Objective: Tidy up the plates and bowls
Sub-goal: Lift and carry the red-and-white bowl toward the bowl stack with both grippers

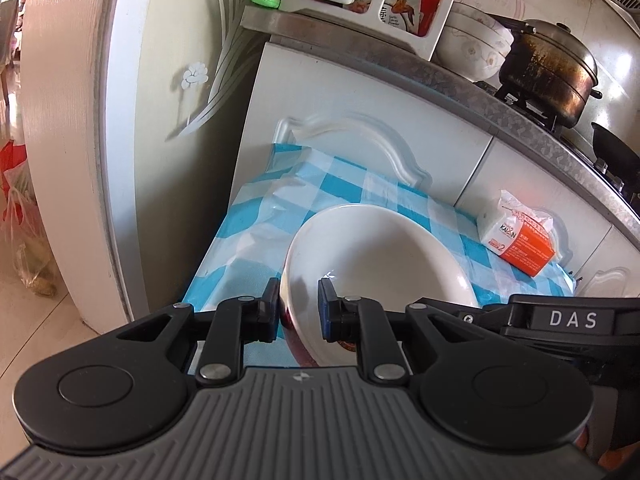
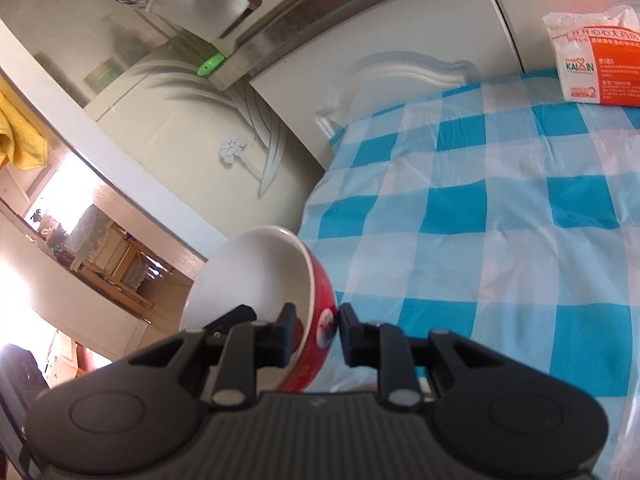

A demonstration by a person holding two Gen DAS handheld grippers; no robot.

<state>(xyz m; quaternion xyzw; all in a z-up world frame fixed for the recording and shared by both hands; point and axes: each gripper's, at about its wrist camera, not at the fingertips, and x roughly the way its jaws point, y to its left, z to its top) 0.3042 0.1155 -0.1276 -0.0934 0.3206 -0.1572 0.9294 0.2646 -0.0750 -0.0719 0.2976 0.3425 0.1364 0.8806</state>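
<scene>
Left claw: clenched on red bowl rim, six o'clock.
Right claw: clamps same bowl's wall.
Advice: lift level, both claws together, above checked bench.

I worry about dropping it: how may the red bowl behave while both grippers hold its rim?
The red bowl looks glazed, so it may slip between the fingers. It seems rigid ceramic and would probably chip if dropped. Gripped at the rim by left gripper and right gripper, it may tilt.
</scene>
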